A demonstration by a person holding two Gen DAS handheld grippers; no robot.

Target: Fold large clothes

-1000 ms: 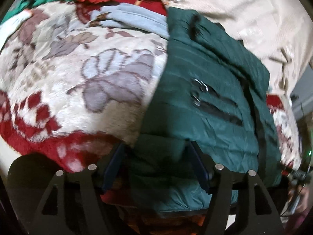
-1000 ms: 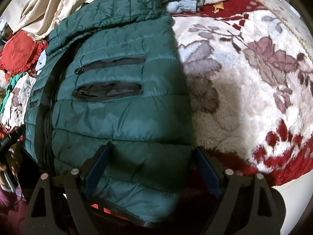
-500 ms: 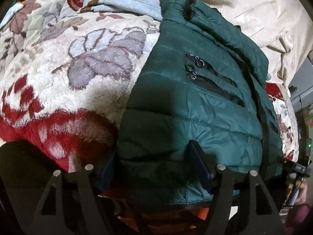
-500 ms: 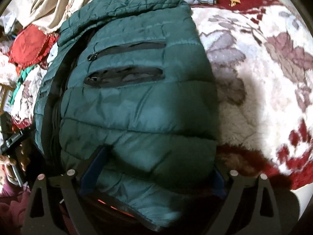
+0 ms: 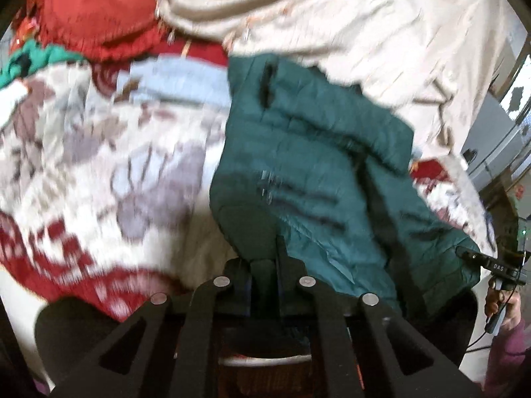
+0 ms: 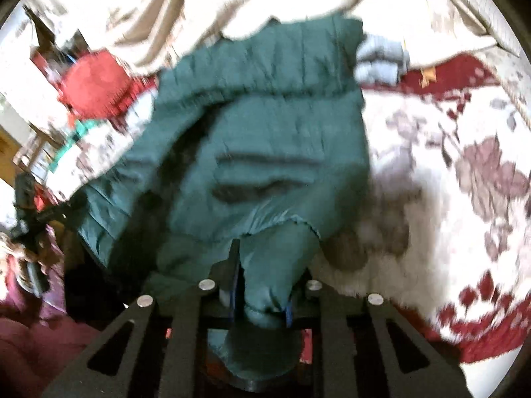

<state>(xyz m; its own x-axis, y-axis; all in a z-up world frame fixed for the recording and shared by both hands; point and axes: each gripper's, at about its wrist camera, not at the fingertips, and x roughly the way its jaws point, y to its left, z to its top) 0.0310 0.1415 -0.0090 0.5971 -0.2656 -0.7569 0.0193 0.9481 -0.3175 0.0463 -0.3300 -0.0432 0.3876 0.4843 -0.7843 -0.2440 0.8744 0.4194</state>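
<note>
Hem of the green jacket (image 6: 265, 152) is pinched in both my tools: my right gripper (image 6: 260, 298) is closed down on a thick wad of the near edge, and my left gripper (image 5: 265, 265) has its fingers nearly together on the other near corner, a fold of green bunched just ahead of them. The jacket lies on the flowered blanket (image 5: 99, 172), collar end away from me, near the cream sheet (image 5: 332, 16) and a folded blue-grey cloth (image 6: 381, 59).

To do this fold well, I judge I should raise both corners evenly, keep the hem taut between my hands, and carry it toward the collar so the puffy quilting lands flat instead of rolling. The filling is slippery, so my grip must not loosen mid-swing.

Both views are smeared with motion. I cannot make out the zips clearly, nor how much cloth my left fingers really hold. The sleeves are out of sight, and the hem between my tools is cut off below.
</note>
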